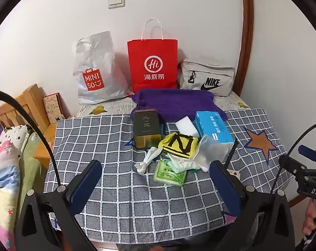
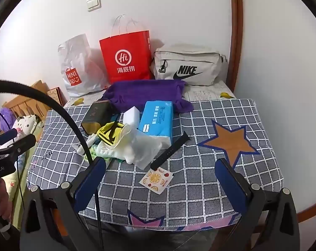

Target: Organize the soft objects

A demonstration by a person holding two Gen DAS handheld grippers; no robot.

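Both grippers hang over the near edge of the grey checked cloth, jaws spread wide and holding nothing. The left gripper faces the heap of soft things at the cloth's middle: a yellow-and-black fabric piece, a crumpled white cloth bundle, a green wrapped packet and a blue tissue pack. The right gripper frames a fruit-printed sachet and a black strap. You would do well to take the top layer first, pinching one piece at its thickest fold. The red paper bag behind looks a likely home. Steer clear of the hard dark tin.
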